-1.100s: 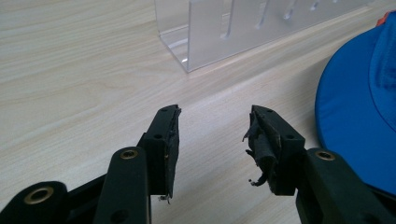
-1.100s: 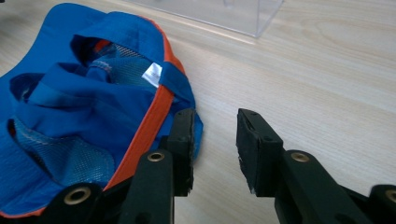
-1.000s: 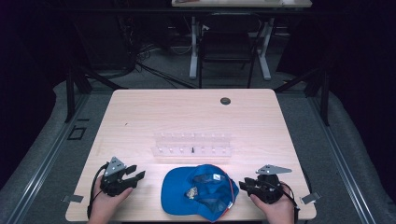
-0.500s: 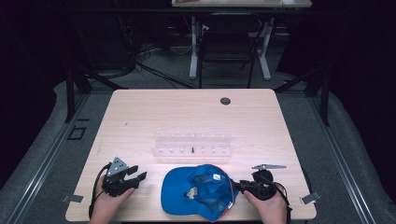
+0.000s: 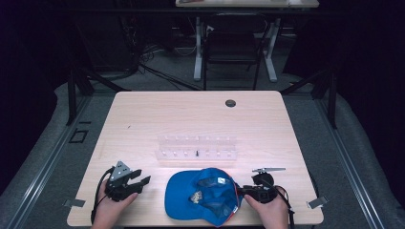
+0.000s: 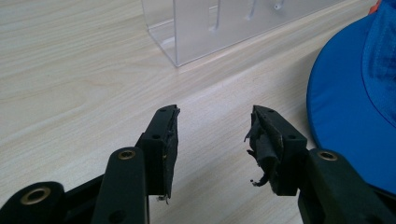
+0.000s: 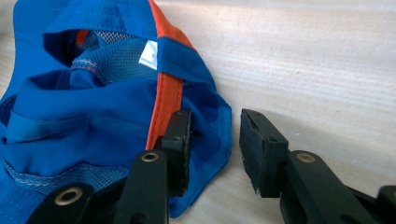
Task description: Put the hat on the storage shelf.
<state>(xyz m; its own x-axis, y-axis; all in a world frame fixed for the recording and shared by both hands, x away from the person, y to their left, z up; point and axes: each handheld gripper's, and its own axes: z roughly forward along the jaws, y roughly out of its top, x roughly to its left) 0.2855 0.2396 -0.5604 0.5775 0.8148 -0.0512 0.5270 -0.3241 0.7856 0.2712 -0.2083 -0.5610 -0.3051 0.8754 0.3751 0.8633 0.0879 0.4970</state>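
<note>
Blue cap [image 5: 200,195] edge between open right tongs [image 7: 215,140]

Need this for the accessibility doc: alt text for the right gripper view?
The right gripper has its two black jaws open at the edge of a blue cap lying inside-up on a light wooden table. One jaw lies over the cap's fabric beside an orange band, the other over bare wood. A small white label shows inside the cap.

No readable text, brand, number or sign anywhere. Small white tag [image 7: 150,54] sewn inside the blue cap [image 7: 98,107], with only a faint mark, too small to read.
</note>
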